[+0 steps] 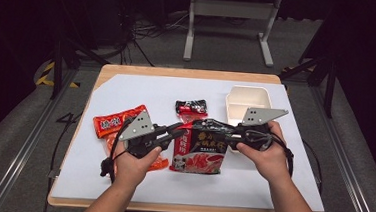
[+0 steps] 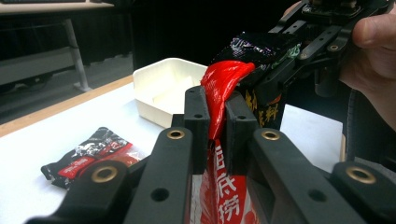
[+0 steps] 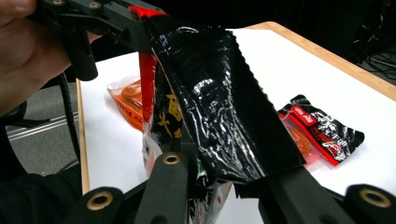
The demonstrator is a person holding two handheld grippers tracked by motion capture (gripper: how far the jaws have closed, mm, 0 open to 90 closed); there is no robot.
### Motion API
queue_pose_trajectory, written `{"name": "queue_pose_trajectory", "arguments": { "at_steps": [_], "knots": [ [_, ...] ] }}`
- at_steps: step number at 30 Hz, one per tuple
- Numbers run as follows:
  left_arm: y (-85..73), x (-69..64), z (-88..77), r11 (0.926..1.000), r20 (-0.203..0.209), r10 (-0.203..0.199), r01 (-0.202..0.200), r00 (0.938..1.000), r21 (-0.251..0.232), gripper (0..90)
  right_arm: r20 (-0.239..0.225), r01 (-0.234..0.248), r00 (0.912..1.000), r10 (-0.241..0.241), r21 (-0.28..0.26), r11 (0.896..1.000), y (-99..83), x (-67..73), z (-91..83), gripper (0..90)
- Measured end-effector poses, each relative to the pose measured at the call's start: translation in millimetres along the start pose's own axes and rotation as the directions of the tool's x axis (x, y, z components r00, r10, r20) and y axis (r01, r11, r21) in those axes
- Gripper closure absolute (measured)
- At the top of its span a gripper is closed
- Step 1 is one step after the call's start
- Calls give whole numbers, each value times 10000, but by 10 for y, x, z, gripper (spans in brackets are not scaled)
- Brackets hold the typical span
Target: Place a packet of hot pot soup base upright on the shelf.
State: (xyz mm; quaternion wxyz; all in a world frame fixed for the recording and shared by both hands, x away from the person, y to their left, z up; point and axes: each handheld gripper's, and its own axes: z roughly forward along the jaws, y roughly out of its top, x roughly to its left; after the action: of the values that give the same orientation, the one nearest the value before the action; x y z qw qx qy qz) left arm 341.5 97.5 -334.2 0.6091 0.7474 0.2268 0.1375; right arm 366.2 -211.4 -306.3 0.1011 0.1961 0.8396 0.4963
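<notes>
A: What dominates the scene?

B: A wooden counter point(image 1: 105, 72) under a white sheet point(image 1: 120, 181), seen from above, with a person's forearms entering from the near edge.

A: And the main item?

B: A large red-and-black snack bag point(image 1: 200, 149) held just above the sheet near the middle of the counter, stretched between the two tools. Its printed front faces up in the high view.

A: How does each tool hold it?

B: The left gripper point(image 1: 177, 130) has its fingers point(image 2: 196, 121) drawn narrow, pinching the bag's red upper edge point(image 2: 223, 88) between them. The right gripper point(image 1: 229, 135) comes from the opposite side; in the left gripper view its fingers point(image 2: 273, 81) are clamped on the bag's black top corner. The glossy black panel point(image 3: 219, 107) drapes over the right tool's own camera.

A: What else lies about?

B: A cream plastic tray point(image 1: 234, 96) sits at the far right of the sheet, just behind the right hand point(image 1: 268, 154). An orange-red packet point(image 1: 112, 123) lies on the left, partly under the left hand point(image 1: 131, 164). A small black-and-red sachet point(image 1: 192, 108) rests beyond the bag, toward the middle, well apart from the tray.

A: Anything past the counter?

B: A grey metal stand point(image 1: 229, 23) on the dark floor.
</notes>
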Motion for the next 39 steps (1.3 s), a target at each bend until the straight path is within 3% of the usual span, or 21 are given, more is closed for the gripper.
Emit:
{"name": "queue_pose_trajectory", "arguments": {
  "at_steps": [4,7,10,13,16,21,25,32,39],
  "knots": [
    [-2,28,-3,9998,151,-186,186,9997,5,765,-107,-104,9999,104,-31,9999,25,-35,-13,785],
    [-6,78,-5,9972,573,-741,737,9956,96,630,-97,-137,9999,137,-28,9999,62,-73,-36,787],
    [-11,115,-24,9971,357,-715,705,9968,278,527,11,-111,9999,111,-14,9999,105,-136,-67,788],
    [-11,128,-40,9966,353,-737,722,9967,400,497,13,-133,9999,133,9,9999,121,-171,-78,789],
    [-6,139,-52,9960,40,-522,518,9986,726,461,81,-87,9999,87,-38,10000,177,-229,-122,789],
    [-17,167,-63,9938,-205,-541,558,9983,963,390,233,29,9997,-26,-150,9999,271,-288,-182,788],
    [-34,217,-88,9913,-639,-584,655,9962,1146,312,332,6,9994,3,-292,9996,347,-356,-236,788],
    [-52,287,-122,9886,-975,-819,932,9919,1185,246,436,100,9990,-82,-414,9991,454,-437,-306,788],
    [-147,396,-85,9782,-1156,-1062,1247,9876,1663,190,786,456,9960,-422,-418,9981,567,-526,-369,787]
  ]
}}
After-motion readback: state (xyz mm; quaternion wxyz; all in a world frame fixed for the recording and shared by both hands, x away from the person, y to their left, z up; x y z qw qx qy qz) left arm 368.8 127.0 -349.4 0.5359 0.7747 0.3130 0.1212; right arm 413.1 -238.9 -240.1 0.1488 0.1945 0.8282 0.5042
